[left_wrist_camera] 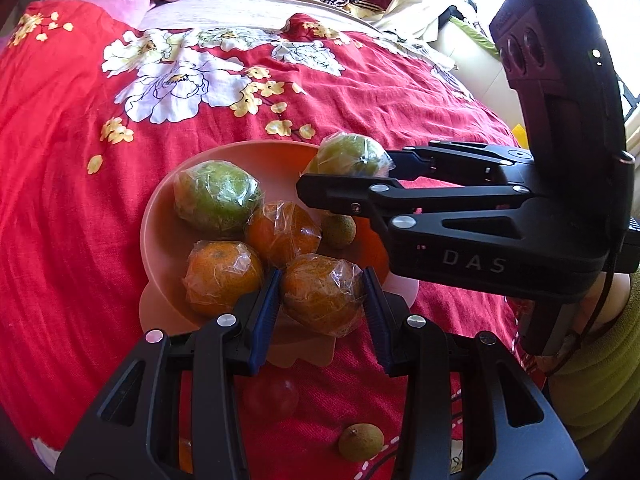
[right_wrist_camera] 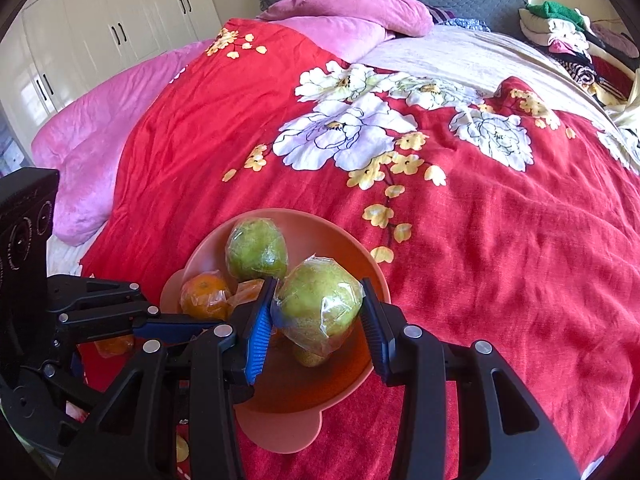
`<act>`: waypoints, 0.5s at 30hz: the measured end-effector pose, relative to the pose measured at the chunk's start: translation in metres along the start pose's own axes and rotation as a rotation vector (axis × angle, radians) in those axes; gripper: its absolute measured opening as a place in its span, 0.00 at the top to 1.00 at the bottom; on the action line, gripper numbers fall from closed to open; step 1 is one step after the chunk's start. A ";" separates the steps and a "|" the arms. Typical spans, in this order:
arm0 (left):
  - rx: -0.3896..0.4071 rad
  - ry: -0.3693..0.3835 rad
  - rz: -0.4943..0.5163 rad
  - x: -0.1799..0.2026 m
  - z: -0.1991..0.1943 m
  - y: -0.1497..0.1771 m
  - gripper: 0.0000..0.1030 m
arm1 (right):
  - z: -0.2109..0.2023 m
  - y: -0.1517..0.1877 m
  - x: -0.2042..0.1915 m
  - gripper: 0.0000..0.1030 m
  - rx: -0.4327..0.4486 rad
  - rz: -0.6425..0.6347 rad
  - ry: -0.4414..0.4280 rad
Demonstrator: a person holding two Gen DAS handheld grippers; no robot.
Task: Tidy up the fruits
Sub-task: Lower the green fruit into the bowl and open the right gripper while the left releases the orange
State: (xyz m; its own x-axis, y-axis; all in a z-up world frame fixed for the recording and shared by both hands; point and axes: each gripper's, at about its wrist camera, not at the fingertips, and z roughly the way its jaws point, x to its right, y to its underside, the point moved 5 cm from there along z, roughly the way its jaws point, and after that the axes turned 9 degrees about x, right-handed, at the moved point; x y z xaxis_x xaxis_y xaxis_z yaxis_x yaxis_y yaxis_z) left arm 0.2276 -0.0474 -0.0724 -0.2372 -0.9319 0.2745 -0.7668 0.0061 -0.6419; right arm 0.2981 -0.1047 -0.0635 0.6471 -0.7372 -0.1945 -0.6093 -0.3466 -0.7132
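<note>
So, both fruits hover over the bowl

Right tool grips a green fruit directly above the middle; left tool clamps an orange over the near rim.

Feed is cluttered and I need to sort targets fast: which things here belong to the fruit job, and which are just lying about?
Job:
- peach bowl
- wrapped oranges, one in left gripper
- green fruit in right gripper
- green fruit in bowl
- loose brown fruit and red fruit on the bedspread

Lying about:
- pink pillows
- clothes pile
- wardrobe
</note>
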 end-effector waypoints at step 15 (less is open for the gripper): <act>-0.003 0.000 -0.003 0.000 0.001 0.000 0.68 | 0.010 0.000 0.007 0.59 -0.025 0.028 0.002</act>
State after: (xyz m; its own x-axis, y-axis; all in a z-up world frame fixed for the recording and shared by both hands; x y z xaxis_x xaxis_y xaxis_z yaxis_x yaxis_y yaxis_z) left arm 0.2283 -0.0482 -0.0734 -0.2350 -0.9319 0.2764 -0.7692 0.0045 -0.6390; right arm 0.3070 -0.1040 -0.0716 0.6285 -0.7481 -0.2131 -0.6385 -0.3397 -0.6906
